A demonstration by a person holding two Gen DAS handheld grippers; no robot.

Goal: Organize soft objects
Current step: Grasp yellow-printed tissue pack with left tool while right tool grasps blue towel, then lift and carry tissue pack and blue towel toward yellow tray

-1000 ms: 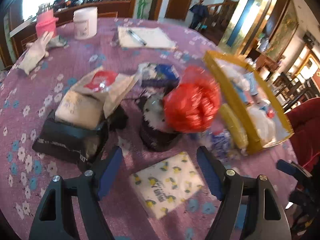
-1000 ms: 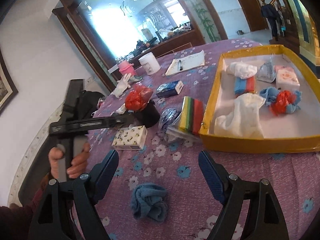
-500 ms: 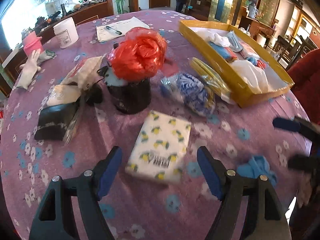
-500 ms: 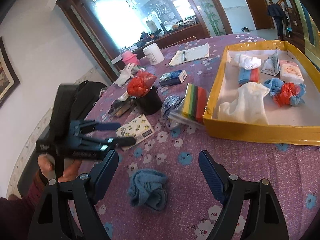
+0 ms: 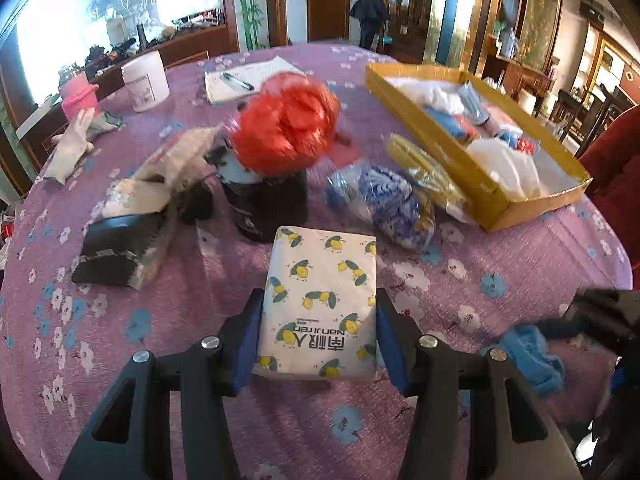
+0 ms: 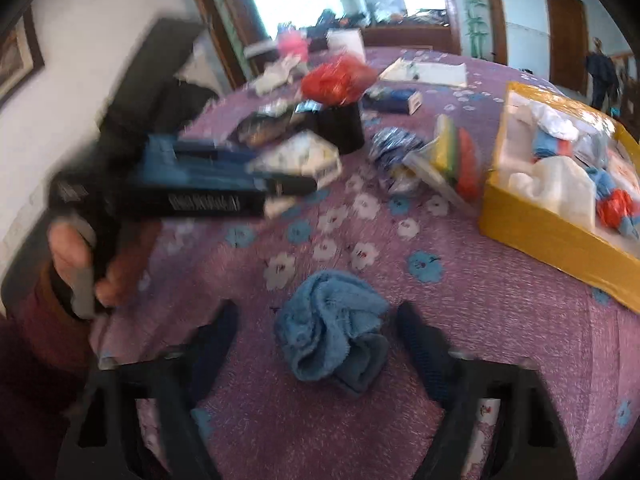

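Observation:
A white tissue pack [image 5: 320, 296] printed with lemons lies on the purple flowered tablecloth [image 5: 160, 320]. My left gripper [image 5: 318, 300] straddles it, jaws closing, both blue pads against its long sides. In the right wrist view that left gripper [image 6: 288, 188] is a blur with the tissue pack [image 6: 300, 156] at its tip. A crumpled blue towel [image 6: 332, 328] lies between the fingers of my right gripper [image 6: 316, 312], whose jaws are closing; a gap still shows on the left side. The yellow tray [image 6: 540, 236] at the right holds several soft cloths.
A red plastic bag [image 5: 288, 132] sits on a black cup behind the tissue pack. A blue-white bundle [image 5: 384, 196] and a striped cloth pack [image 6: 456, 156] lie beside the tray [image 5: 492, 200]. Black packets [image 5: 116, 248], a white tub [image 5: 144, 80] and a notepad stand further back.
My left gripper slid forward over the tissue pack and its jaws came in against it. My right gripper dropped closer to the blue towel and its jaws narrowed around it.

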